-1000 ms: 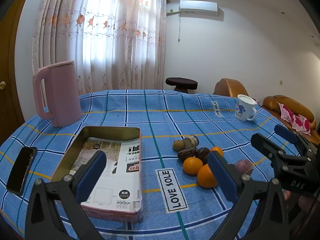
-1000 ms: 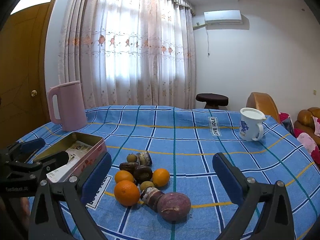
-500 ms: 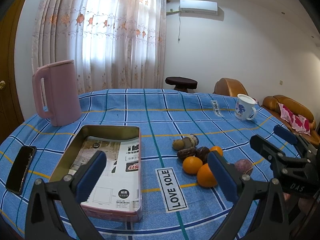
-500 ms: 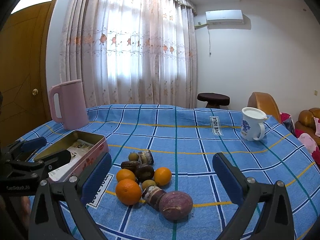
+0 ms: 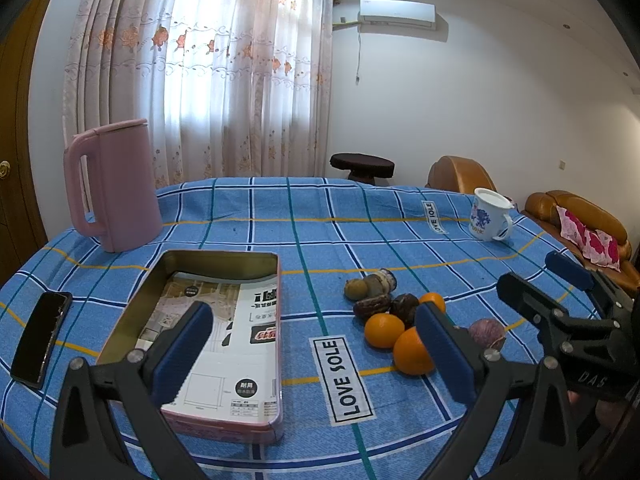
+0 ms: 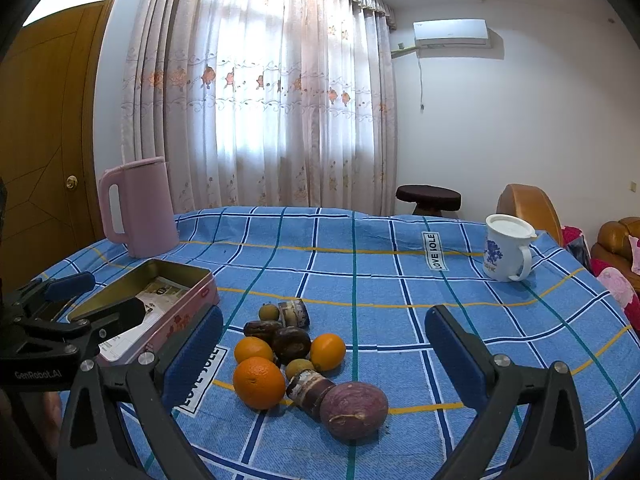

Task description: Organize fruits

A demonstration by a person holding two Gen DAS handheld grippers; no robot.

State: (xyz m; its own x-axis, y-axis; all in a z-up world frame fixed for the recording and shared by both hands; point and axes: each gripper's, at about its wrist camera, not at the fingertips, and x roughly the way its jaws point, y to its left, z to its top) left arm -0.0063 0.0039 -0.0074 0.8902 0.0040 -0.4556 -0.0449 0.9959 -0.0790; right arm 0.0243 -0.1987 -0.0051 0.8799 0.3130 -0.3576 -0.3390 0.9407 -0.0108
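A heap of fruit lies on the blue checked tablecloth: oranges (image 6: pixel 258 382) (image 5: pixel 412 350), dark brown fruits (image 6: pixel 291 344), small green-brown ones (image 6: pixel 268 312) and a purple passion fruit (image 6: pixel 353 409) (image 5: pixel 486 330). A pink metal tin (image 5: pixel 224 420) (image 6: pixel 188 312) lined with printed paper stands left of the heap. My left gripper (image 5: pixel 312 354) is open and empty, hovering over the tin's right edge. My right gripper (image 6: pixel 324 358) is open and empty, just above the heap's near side.
A pink kettle (image 5: pixel 112 188) stands at the back left. A white mug with blue flowers (image 6: pixel 506 248) stands at the back right. A black phone (image 5: pixel 40 338) lies near the left table edge. Brown sofas (image 5: pixel 576 216) are beyond the table on the right.
Both grippers have drifted slightly; the views have shifted a little. Both stay open and nothing on the table has moved.
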